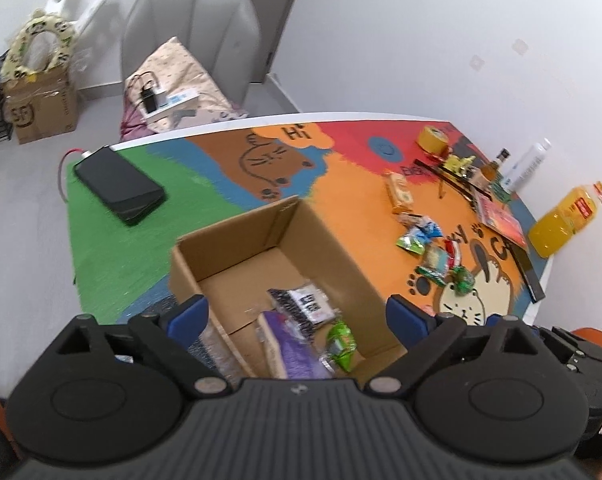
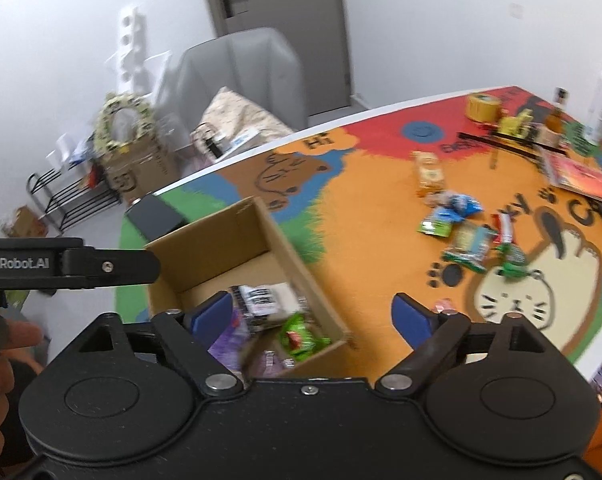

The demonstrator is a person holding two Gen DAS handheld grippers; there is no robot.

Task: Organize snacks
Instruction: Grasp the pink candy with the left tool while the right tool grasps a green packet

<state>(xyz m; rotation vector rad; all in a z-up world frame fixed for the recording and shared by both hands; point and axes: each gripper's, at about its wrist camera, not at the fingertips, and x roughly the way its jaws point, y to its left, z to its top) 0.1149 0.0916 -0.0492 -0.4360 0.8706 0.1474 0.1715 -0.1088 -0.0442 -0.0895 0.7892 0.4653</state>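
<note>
An open cardboard box (image 1: 229, 236) (image 2: 221, 236) stands on the colourful table mat. Inside lie a black-and-white packet (image 1: 303, 306) (image 2: 261, 298), a purple packet (image 1: 297, 350) and a green packet (image 1: 341, 340) (image 2: 299, 336). My left gripper (image 1: 297, 316) hangs open over the box's near end, nothing between its blue pads. My right gripper (image 2: 315, 318) is open too, above the box's near right corner, holding nothing. Several loose snack packets (image 1: 433, 252) (image 2: 469, 240) lie in a heap on the orange area to the right. An orange biscuit pack (image 1: 399, 192) (image 2: 429, 174) lies just beyond them.
A black phone (image 1: 119, 186) rests on the green area left of the box. Bottles, a yellow tape roll (image 1: 433, 138), a juice bottle (image 1: 563, 220) and a red book (image 1: 501, 220) crowd the far right edge. A grey chair (image 1: 193, 40) stands behind the table. The left gripper's body (image 2: 69, 266) shows at the right view's left.
</note>
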